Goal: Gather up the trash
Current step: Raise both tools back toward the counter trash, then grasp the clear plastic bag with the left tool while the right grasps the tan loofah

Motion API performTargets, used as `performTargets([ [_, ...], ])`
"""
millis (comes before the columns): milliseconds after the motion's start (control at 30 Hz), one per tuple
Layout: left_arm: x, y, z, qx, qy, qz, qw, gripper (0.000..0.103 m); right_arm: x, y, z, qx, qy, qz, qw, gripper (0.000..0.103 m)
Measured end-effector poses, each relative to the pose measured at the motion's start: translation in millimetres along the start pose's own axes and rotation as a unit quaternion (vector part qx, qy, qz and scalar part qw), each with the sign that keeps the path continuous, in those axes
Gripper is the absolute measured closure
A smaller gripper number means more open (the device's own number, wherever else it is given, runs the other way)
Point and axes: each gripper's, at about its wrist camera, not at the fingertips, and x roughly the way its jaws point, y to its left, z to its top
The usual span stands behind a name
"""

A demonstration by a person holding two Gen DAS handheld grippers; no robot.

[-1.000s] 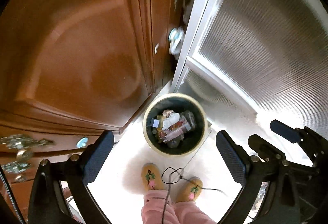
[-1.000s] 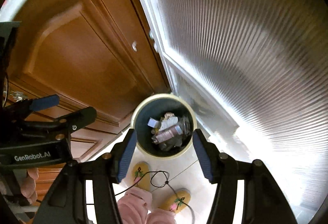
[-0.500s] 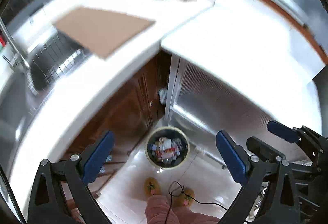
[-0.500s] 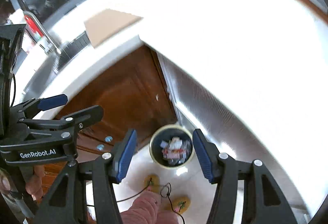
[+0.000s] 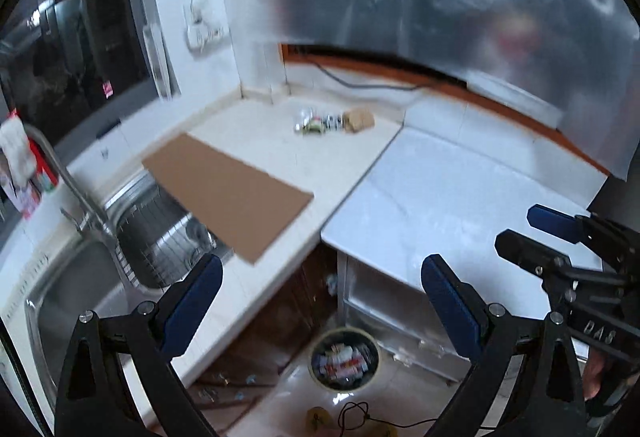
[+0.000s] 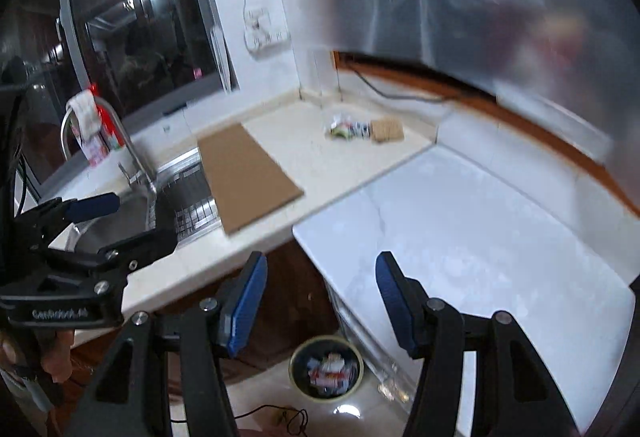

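Note:
A small heap of wrappers (image 5: 318, 123) and a brown crumpled piece (image 5: 360, 119) lie at the back of the cream counter (image 5: 280, 141), near the corner; the right wrist view shows the wrappers (image 6: 346, 129) and the brown piece (image 6: 386, 129) too. On the floor below stands a round trash bin (image 5: 344, 359) holding several wrappers, seen again as the bin (image 6: 326, 367). My left gripper (image 5: 322, 297) hangs open above the counter's edge, holding nothing. My right gripper (image 6: 320, 301) is open and holds nothing either, to the right of the left one.
A flat cardboard sheet (image 5: 228, 189) lies on the counter, overhanging a steel sink (image 5: 80, 297) with a faucet (image 5: 76, 189). A white top (image 5: 460, 197) adjoins on the right. Dark window at left, a plastic-sheeted wall behind. A person's slippers (image 5: 316, 417) and a cable are by the bin.
Both grippers rose from just over the bin to above counter height and tipped upward. The bin shrank to the bottom of both views, and the counter with its trash came into sight.

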Motion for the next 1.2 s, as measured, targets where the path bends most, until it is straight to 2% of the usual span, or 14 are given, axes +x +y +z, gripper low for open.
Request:
performTargets([
  [67,-2,5,13,-0.001,-0.004,-0.001,1.0000,0.004,0,-6,15,0.010,0.003,0.021,1.000,0.046],
  [167,1,16,32,-0.011,-0.004,-0.001,0.9999,0.004,5,-15,40,0.028,0.006,0.027,0.999,0.046],
  [300,21,37,67,-0.019,-0.002,-0.014,0.9997,0.004,21,-17,71,0.021,0.000,0.001,1.000,0.046],
  [533,87,82,147,0.016,-0.008,-0.037,0.9991,0.004,79,-33,137,0.053,0.020,-0.038,0.998,0.046],
  [667,152,103,203,0.052,0.003,-0.055,0.9971,0.004,133,-47,181,0.091,0.043,-0.068,0.993,0.046],
  [833,240,117,254,0.083,0.023,-0.083,0.9928,0.004,213,-77,214,0.161,0.075,-0.086,0.980,0.046],
  [867,268,120,265,0.086,0.031,-0.093,0.9915,0.004,228,-83,219,0.174,0.080,-0.089,0.978,0.046],
  [1033,372,118,288,0.076,0.072,-0.126,0.9865,0.011,314,-116,232,0.241,0.100,-0.109,0.959,0.046],
  [1200,452,108,289,0.043,0.110,-0.150,0.9817,0.014,371,-138,230,0.283,0.108,-0.129,0.944,0.046],
])
